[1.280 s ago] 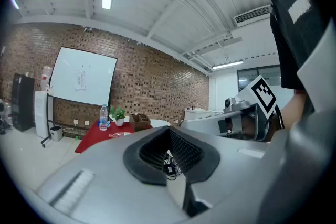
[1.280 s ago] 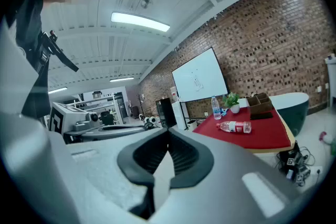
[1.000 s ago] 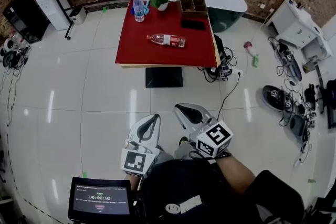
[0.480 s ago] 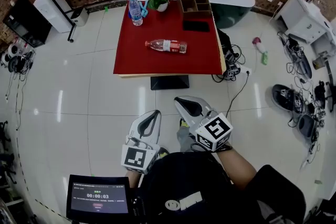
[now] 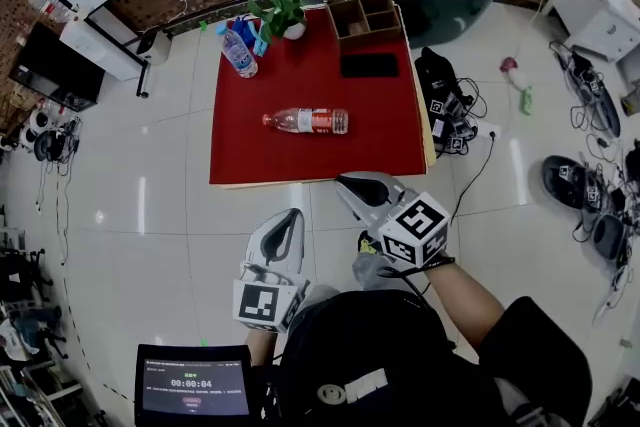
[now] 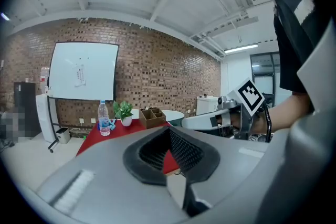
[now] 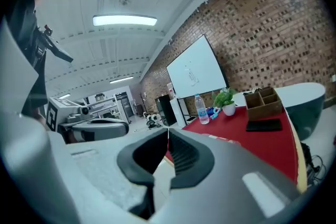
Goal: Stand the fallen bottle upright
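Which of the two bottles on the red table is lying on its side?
The red-labelled bottle in the middle; the blue-labelled bottle near the plant stands upright.

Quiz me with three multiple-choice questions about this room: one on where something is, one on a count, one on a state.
1. Where does the fallen bottle lie?
A. Near the middle of the red table
B. On the floor
C. Under the table

2. How many bottles are on the table?
A. One
B. Two
C. Four

3. How are the right gripper's jaws?
A. Wide apart
B. Shut, empty
C. Shut on a bottle

Answers:
1 A: it lies on its side around the middle of the tabletop.
2 B: the fallen one plus an upright bottle at the far left corner.
3 B: the right gripper view shows the pads together with nothing between them.
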Motion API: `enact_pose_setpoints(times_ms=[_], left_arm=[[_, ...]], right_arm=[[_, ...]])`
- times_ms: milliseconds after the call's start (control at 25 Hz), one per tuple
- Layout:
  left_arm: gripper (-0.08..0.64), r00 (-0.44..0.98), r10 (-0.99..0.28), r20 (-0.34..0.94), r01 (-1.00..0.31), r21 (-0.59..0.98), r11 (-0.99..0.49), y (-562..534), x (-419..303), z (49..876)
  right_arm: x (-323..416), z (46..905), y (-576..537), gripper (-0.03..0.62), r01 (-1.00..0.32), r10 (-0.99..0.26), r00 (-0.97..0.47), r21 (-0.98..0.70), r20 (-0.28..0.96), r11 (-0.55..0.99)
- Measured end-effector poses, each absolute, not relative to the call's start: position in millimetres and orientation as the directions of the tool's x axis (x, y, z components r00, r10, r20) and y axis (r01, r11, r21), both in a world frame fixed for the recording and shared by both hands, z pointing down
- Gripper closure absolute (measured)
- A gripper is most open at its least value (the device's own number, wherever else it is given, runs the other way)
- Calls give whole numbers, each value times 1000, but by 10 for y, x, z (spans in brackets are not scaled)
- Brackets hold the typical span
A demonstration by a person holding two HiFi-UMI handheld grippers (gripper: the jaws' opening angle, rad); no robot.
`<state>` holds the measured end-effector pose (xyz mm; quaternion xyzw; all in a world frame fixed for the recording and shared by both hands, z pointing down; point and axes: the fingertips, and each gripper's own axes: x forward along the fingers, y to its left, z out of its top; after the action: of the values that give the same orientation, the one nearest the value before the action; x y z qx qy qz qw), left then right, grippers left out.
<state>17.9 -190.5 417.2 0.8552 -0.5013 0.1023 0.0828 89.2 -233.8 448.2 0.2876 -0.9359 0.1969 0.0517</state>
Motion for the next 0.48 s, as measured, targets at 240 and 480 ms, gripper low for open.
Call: enact_pose_setpoints(times_ms=[240,480], left_arm=[[555,425,-861,278,-903,68,-424,-2102,-7,4283],[555,403,-876,266,-915,93,-393,-2173,-348,4303]], right_arm=[[594,4894,-2807,408,-489,-397,-821,-145,411,860],[-88,5520,-3514,328,-262,-312,-594,189,741,947]])
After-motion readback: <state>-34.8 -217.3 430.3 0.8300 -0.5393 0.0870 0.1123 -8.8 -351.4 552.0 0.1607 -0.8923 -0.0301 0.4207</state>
